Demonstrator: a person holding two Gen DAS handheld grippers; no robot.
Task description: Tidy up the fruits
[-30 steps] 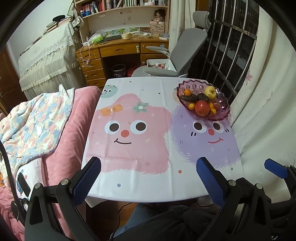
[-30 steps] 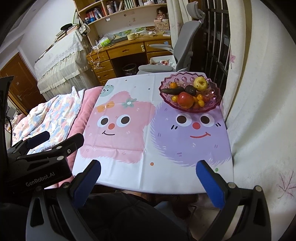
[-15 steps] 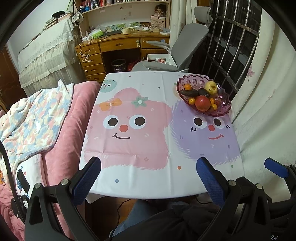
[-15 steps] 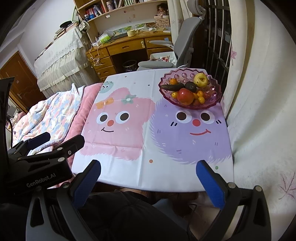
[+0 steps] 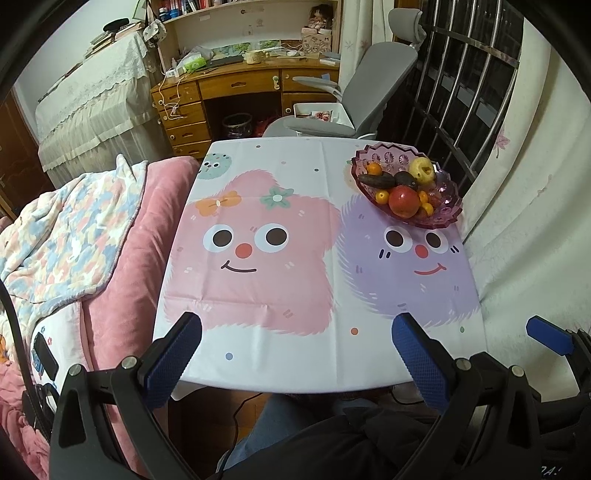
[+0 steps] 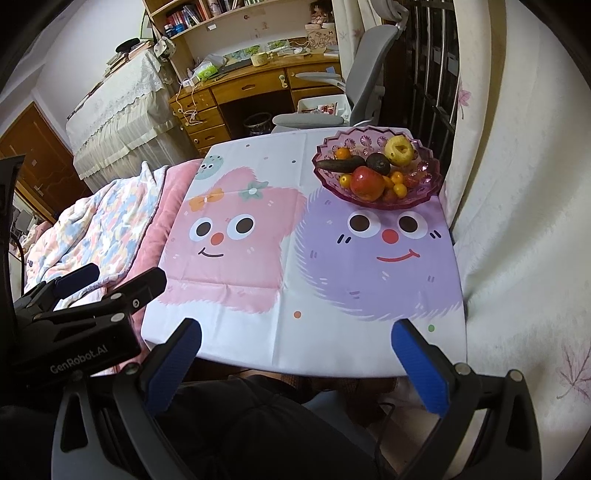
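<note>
Left claw (image 5: 295,345) wide, right claw (image 6: 295,343) wide (both empty), fruit bowl (image 6: 424,194) far off, small fruits partly hidden.

Ahead of you a wooden desk (image 5: 236,85) with a bookshelf (image 5: 236,14) stands against the white wall, a grey chair (image 5: 373,92) beside it, a barred window (image 5: 465,92) and pale curtain (image 5: 524,206) at right, a pink-blanketed bed (image 5: 110,229) at left.
</note>
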